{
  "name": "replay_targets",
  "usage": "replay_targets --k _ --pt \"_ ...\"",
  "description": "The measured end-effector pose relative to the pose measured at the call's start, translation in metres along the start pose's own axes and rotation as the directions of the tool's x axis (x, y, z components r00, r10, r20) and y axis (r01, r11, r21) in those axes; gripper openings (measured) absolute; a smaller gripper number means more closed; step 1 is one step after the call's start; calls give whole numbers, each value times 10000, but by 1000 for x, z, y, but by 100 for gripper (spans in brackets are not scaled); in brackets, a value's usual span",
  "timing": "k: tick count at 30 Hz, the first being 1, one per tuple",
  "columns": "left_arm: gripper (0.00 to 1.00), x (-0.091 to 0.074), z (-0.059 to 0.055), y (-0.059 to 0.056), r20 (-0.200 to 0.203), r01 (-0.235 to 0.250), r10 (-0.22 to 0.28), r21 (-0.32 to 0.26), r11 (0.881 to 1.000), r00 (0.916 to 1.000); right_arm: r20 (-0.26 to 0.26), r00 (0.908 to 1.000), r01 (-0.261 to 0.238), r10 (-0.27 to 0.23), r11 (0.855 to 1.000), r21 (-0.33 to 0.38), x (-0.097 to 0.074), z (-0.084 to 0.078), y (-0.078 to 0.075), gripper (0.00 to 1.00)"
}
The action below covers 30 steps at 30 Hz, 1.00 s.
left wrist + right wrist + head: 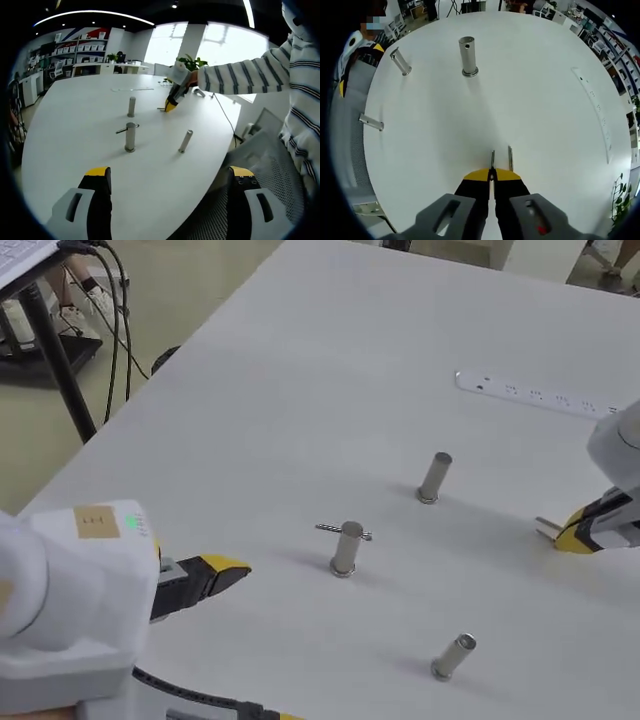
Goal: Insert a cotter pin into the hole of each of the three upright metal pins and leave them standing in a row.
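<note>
Three upright metal pins stand on the white table (300,400): a far one (434,478), a middle one (346,548) and a near one (453,656). A cotter pin (343,531) goes through the middle pin's top. My right gripper (560,537) rests low at the table's right, shut on a thin cotter pin (492,159). A second thin rod (510,157) lies just beside it. The far pin (468,56) stands ahead of it, its hole showing. My left gripper (169,175) hovers open at the near left, holding nothing, facing the middle pin (130,137).
A white power strip (540,395) lies at the table's far right. Beyond the table's left edge, a black stand with cables (60,360) rests on the floor. A mesh chair (260,155) sits off the table's near side.
</note>
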<state>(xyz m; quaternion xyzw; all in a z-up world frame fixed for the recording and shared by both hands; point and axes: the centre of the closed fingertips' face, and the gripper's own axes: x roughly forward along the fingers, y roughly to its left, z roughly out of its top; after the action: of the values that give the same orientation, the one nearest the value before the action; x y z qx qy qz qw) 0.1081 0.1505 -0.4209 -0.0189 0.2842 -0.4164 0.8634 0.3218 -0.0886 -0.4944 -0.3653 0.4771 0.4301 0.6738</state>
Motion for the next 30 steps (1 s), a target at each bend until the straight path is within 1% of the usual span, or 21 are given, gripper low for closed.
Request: replay_targets --k 2,3,7,9,10,13,14,18,20,22,25,27,29,30 --pt "95 -1 -1 0 -7 -66 66 -44 10000 10000 -7 10000 87 -87 10000 -40 0 0 0 0" --pt "95 -2 -1 -1 -11 -54 54 -72 10000 10000 -12 9998 201 -201 9996 -216 0 0 1 0" --pt "95 -5 3 0 208 -153 157 -181 9997 9997 -63 9986 522 -529 9954 -808 0 0 2 0" --pt "95 -6 4 -1 234 -139 144 -209 9997 9996 -28 9981 610 -615 9941 -895 0 -1 2 0" --pt "95 -6 4 -2 196 -137 140 -166 9998 9997 25 9978 659 -661 9916 -1112 0 -1 2 0" --pt "95 -8 4 -1 101 -235 234 34 9997 9997 90 9972 748 -743 9904 -1165 -1 -2 1 0" --pt "95 -8 5 0 106 -263 262 79 9996 9996 47 9964 850 -851 9887 -1238 -1 -4 -1 0" --pt "95 -9 7 2 181 -348 348 -1 9994 9992 -10 9961 880 -887 9896 -1136 -4 -8 -2 0" --pt "95 -9 8 4 205 -415 415 37 9991 9989 133 9947 1023 -1015 9884 -1125 -8 -8 -4 0" --pt "94 -9 12 5 285 -460 457 85 9989 9985 457 9929 1130 -1095 9902 -822 -12 -6 -4 0" --pt "93 -8 18 4 426 -423 416 148 9990 9982 691 9898 1295 -1243 9886 -771 -20 -7 -3 0" --pt "92 -6 22 4 490 -428 416 233 9988 9979 1045 9866 1311 -1255 9902 -484 -26 -6 2 0" --pt "92 -5 26 5 557 -364 363 7 9993 9978 1335 9826 1349 -1294 9903 -334 -30 -5 5 0" --pt "91 -4 28 5 638 -359 359 -11 9994 9973 1433 9806 1388 -1337 9900 -258 -32 -5 6 0"
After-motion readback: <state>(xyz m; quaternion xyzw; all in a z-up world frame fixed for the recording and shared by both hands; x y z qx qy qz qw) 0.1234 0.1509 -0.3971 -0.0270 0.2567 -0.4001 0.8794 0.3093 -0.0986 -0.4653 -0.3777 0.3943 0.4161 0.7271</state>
